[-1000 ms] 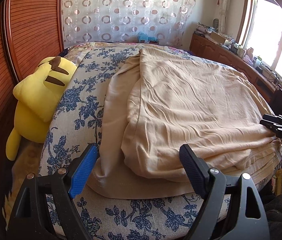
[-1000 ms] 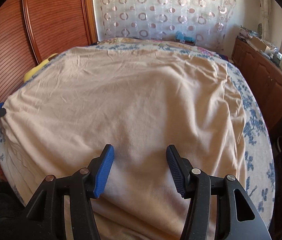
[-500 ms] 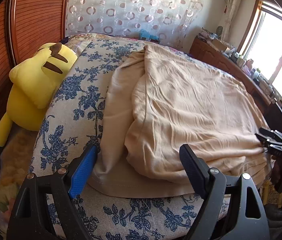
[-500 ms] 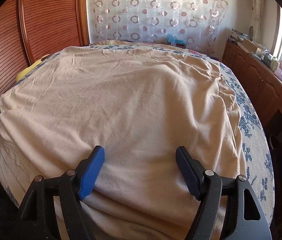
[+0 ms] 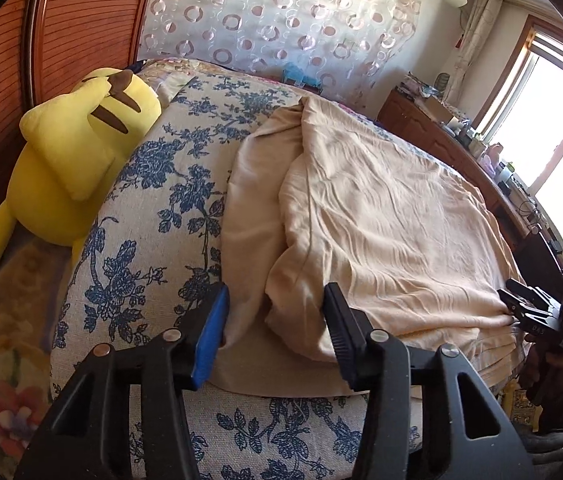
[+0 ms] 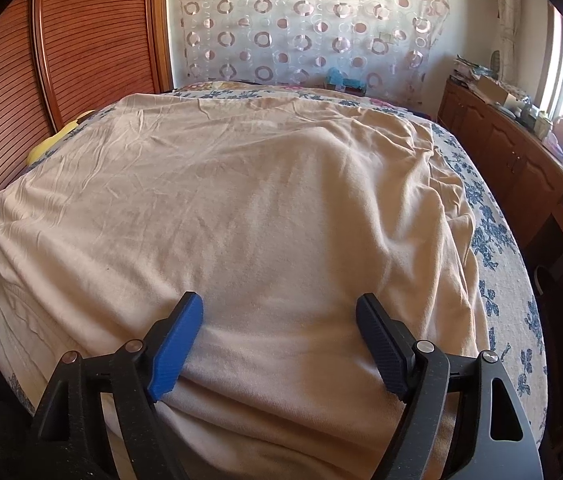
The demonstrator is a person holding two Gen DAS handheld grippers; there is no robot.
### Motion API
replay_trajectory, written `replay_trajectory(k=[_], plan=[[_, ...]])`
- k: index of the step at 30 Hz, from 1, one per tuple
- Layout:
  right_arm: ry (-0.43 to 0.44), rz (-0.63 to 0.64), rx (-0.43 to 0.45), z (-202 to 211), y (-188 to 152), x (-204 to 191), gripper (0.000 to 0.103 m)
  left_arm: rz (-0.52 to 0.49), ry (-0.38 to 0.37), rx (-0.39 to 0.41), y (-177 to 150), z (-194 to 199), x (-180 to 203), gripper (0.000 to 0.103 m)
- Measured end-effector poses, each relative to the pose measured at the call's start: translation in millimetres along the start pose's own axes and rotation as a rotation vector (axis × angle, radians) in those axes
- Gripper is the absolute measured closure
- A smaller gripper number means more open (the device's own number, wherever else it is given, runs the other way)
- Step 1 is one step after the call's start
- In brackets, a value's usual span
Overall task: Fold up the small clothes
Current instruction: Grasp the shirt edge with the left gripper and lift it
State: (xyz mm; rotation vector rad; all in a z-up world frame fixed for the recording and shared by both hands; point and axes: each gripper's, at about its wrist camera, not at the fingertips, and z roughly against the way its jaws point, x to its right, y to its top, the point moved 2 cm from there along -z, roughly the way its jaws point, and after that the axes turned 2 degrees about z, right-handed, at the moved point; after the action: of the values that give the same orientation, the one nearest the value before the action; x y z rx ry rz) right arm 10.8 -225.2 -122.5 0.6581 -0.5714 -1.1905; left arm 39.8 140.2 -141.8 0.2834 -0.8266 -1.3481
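Observation:
A large beige garment point(image 5: 381, 208) lies spread over the bed, its left side folded over onto itself. My left gripper point(image 5: 275, 328) is at the near left corner of that fold. Its jaws are closing with the bunched cloth edge between them, and a gap still shows between the pads. In the right wrist view the same beige garment point(image 6: 261, 200) fills the bed. My right gripper point(image 6: 281, 340) hovers over its near edge with jaws opening wide and nothing pinched. That right gripper point(image 5: 533, 308) also shows at the garment's right edge, held by a hand.
The bed point(image 5: 153, 184) has a cover with blue flowers. A yellow plush toy point(image 5: 77, 152) leans against the ribbed wooden panel point(image 5: 81, 20) at left. A wooden sideboard point(image 6: 521, 152) with clutter runs along the right under the window. A curtain with rings hangs behind.
The left jaws have narrowed around the folded corner, and the left view has rolled and crept nearer. The right jaws have spread wider over the cloth.

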Motion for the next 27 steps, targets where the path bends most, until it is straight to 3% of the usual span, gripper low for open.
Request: replay_trajectory(k=[6,12,17,18,19,22,27], plan=[[0.010,0.013,0.011,0.7,-2.0,2.7,0.022,-0.020,0.026,0.000,1.0,-1.7,1.4,0.052],[0.012,0.017,0.017,1.0,-3.0,3.1,0.022,-0.070,0.100,0.001,2.3,-5.9,7.3,0.047],[0.013,0.016,0.029,0.7,-4.7,3.6,0.022,-0.085,0.110,0.008,1.6,-6.6,6.5,0.047],[0.013,0.017,0.030,0.7,-5.0,3.7,0.022,-0.089,0.110,0.010,1.4,-6.6,6.4,0.049],[0.014,0.017,0.032,0.6,-5.3,3.8,0.022,-0.095,0.104,0.012,0.9,-7.0,6.8,0.066],[0.015,0.018,0.034,0.3,-5.6,4.0,0.021,-0.110,0.054,-0.004,-0.1,-9.2,13.2,0.088],[0.024,0.022,0.035,0.6,-5.9,5.4,0.021,-0.121,-0.019,0.008,10.5,-8.3,31.7,0.094]])
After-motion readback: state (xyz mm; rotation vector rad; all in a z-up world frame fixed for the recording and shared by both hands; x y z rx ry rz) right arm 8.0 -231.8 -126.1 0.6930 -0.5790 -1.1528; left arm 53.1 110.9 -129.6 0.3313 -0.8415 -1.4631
